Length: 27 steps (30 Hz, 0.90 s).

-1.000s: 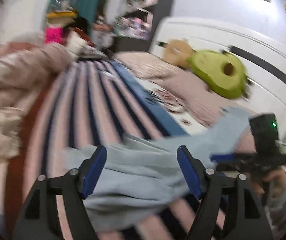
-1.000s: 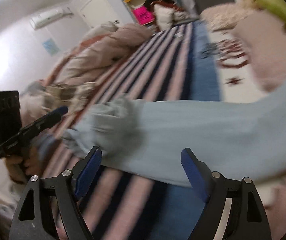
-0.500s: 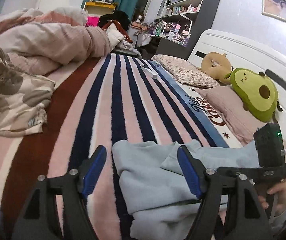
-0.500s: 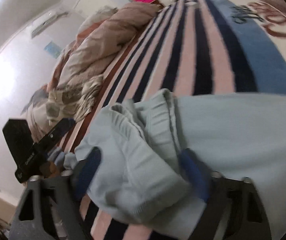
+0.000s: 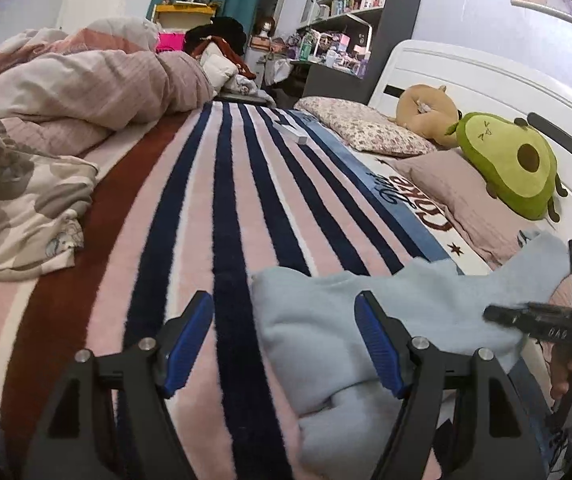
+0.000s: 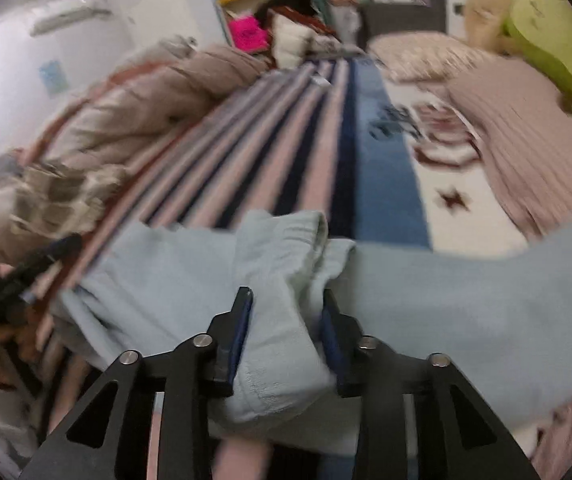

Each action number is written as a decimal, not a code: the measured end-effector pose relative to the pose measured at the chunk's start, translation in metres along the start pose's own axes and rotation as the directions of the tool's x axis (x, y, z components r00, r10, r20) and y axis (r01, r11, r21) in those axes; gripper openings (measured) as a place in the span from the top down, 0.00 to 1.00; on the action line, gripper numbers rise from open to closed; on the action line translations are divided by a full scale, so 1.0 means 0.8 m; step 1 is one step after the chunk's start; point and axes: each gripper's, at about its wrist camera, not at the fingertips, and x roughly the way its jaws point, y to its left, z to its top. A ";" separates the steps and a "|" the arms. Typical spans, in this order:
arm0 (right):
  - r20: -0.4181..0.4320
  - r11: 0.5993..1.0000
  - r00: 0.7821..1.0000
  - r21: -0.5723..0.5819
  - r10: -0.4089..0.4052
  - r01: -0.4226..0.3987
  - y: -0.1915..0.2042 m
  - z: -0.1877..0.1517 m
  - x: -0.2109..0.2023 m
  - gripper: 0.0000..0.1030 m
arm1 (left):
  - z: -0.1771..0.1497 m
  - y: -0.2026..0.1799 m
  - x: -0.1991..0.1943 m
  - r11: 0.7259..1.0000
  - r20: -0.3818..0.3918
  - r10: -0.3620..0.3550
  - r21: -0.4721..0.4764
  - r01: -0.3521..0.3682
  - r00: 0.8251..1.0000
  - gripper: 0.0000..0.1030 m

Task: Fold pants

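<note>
Light blue pants lie bunched on the striped bedspread. My left gripper is open just above the bed, its right finger over the pants' near left edge and its left finger over bare stripes. In the right wrist view my right gripper has closed on a thick fold of the pants, with cloth bulging between the blue pads. One leg stretches off to the right. The right gripper also shows in the left wrist view, and the left gripper in the right wrist view.
A crumpled duvet and a patterned cloth lie along the left. Pillows, an avocado plush and a white headboard are on the right. Shelves stand beyond the bed.
My right gripper went from open over the pants to closed on a fold of them. My left gripper stayed open and shifted left, and the pants settled onto the bed.
</note>
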 end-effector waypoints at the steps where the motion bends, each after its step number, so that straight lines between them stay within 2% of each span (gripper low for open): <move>1: -0.032 1.000 0.999 0.012 -0.012 0.013 -0.006 -0.004 0.005 0.60 | -0.001 -0.002 0.001 1.000 -0.004 -0.002 0.003 0.002 1.000 0.32; 2: -0.048 0.999 0.999 0.030 -0.009 0.011 -0.013 -0.007 0.006 0.47 | -0.002 -0.003 0.002 1.000 -0.008 -0.003 0.007 0.003 1.000 0.32; 4: -0.023 0.998 1.000 0.062 0.007 -0.006 -0.026 -0.005 0.001 0.37 | -0.003 -0.005 0.005 1.000 -0.018 -0.003 0.014 0.003 1.000 0.32; 6: 0.001 0.998 1.000 0.067 -0.011 0.011 -0.034 0.004 -0.002 0.35 | -0.005 -0.006 0.008 1.000 -0.027 -0.006 0.015 0.006 1.000 0.32; 8: -0.008 0.998 0.999 0.056 0.037 -0.037 -0.029 0.015 0.009 0.34 | -0.005 -0.006 0.009 1.000 -0.033 -0.008 0.012 0.008 0.999 0.33; 10: -0.055 0.992 0.993 0.068 0.107 -0.103 -0.028 0.023 0.032 0.34 | -0.005 -0.006 0.010 1.000 -0.035 -0.011 0.010 0.011 0.999 0.33; 11: -0.082 0.992 0.991 0.076 0.106 -0.100 -0.028 0.024 0.045 0.44 | -0.005 -0.006 0.010 1.000 -0.035 -0.008 0.010 0.008 0.999 0.32; 13: -0.121 0.997 0.990 0.014 0.074 -0.073 -0.016 0.022 0.064 0.75 | -0.005 -0.006 0.010 1.000 -0.035 -0.002 0.010 0.002 0.999 0.32; 15: -0.083 0.998 0.995 -0.027 0.046 -0.049 -0.008 0.022 0.060 0.76 | -0.006 -0.005 0.010 1.000 -0.035 0.004 0.006 -0.004 0.999 0.33; 17: -0.039 1.000 0.999 -0.012 0.023 -0.023 -0.012 0.024 0.050 0.77 | -0.006 -0.005 0.010 1.000 -0.035 0.001 0.007 -0.001 0.999 0.33; 19: -0.003 0.998 0.999 -0.033 -0.045 0.045 -0.015 0.024 0.046 0.76 | -0.007 -0.006 0.010 1.000 -0.037 -0.001 0.011 0.001 0.999 0.33; 21: -0.042 0.996 0.996 -0.048 -0.073 0.071 -0.018 0.024 0.054 0.67 | -0.007 -0.008 0.010 1.000 -0.037 -0.001 0.019 0.001 0.999 0.33; 22: -0.065 0.998 0.996 -0.014 -0.058 0.057 -0.024 0.021 0.053 0.66 | -0.007 -0.009 0.009 1.000 -0.035 0.000 0.023 0.001 0.999 0.33; 23: -0.063 0.999 0.997 0.007 -0.043 0.043 -0.028 0.019 0.047 0.61 | -0.007 -0.009 0.009 1.000 -0.034 0.001 0.026 0.000 0.999 0.33; 24: -0.050 0.999 0.998 0.021 -0.039 0.040 -0.033 0.017 0.037 0.56 | -0.007 -0.009 0.008 1.000 -0.032 0.004 0.028 -0.003 0.999 0.33; 26: 0.005 0.995 0.996 0.043 -0.094 0.093 -0.049 0.013 0.001 0.38 | -0.007 -0.008 0.007 1.000 -0.029 0.008 0.026 -0.008 1.000 0.32; 27: 0.032 0.990 0.990 0.051 -0.137 0.135 -0.057 0.010 -0.019 0.37 | -0.007 -0.007 0.007 1.000 -0.029 0.007 0.023 -0.006 1.000 0.32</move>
